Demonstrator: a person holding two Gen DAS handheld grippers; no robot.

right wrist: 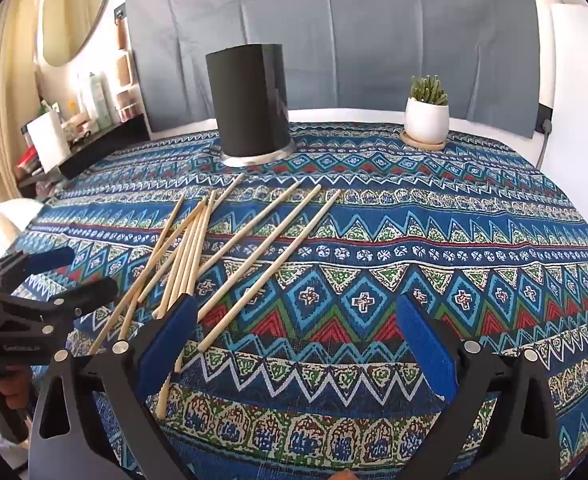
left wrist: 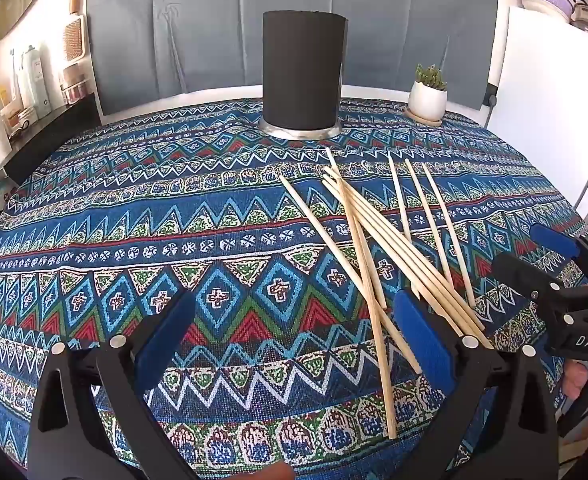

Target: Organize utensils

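Chopsticks (left wrist: 377, 240) are scattered on the cloth (left wrist: 174, 240), crossing in a loose pile, short of the holder (left wrist: 303, 72). Both the left gripper (left wrist: 294, 340) and the right gripper (right wrist: 305, 340) are spread wide, empty. 1 outlying stick is best pinched mid-length, clear of the tangle, then stood in the holder.

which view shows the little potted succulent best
The right wrist view: the potted succulent sits larger there, its wooden saucer fully visible. The left wrist view shows it smaller, nearer the frame's edge.
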